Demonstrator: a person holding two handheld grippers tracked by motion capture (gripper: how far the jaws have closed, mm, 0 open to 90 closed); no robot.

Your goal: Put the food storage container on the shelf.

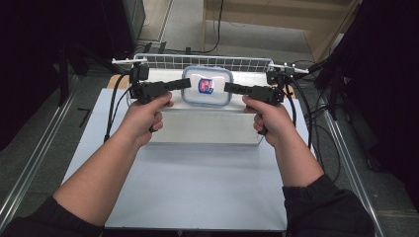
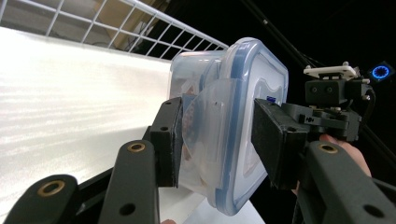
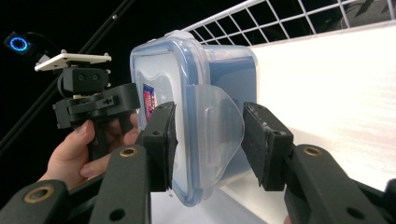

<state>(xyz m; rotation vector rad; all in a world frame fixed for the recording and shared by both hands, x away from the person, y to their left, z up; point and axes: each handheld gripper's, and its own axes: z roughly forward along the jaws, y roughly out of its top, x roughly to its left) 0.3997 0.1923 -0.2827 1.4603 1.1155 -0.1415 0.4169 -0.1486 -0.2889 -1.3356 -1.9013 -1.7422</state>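
Container (image 1: 207, 86) sits on a white raised platform (image 1: 205, 129) in front of a wire rack (image 1: 202, 61), squarely between the two tools: it lies to the inner side of each, with the left gripper (image 1: 187, 83) at its left edge and the right gripper (image 1: 228, 87) at its right edge, both about equally near. Its long axis appears to run from one gripper to the other, so each tool meets a short end, where a clip flap hangs.

In the left gripper view the left gripper (image 2: 217, 140) has its jaws spread around the container's (image 2: 229, 126) edge and side flap, one pad (image 2: 170, 140) against the base wall and the other just off the lid; it is parted, not yet clamped. In the right gripper view the right gripper (image 3: 208, 144) likewise stands parted, straddling the clear latch flap (image 3: 217, 126), with gaps on both sides.

The high view alone shows the red and blue label on the lid and the symmetry of the hands; the gripper views alone reveal the flaps and the jaw gaps. Pressing the latches looks like the step in hand.
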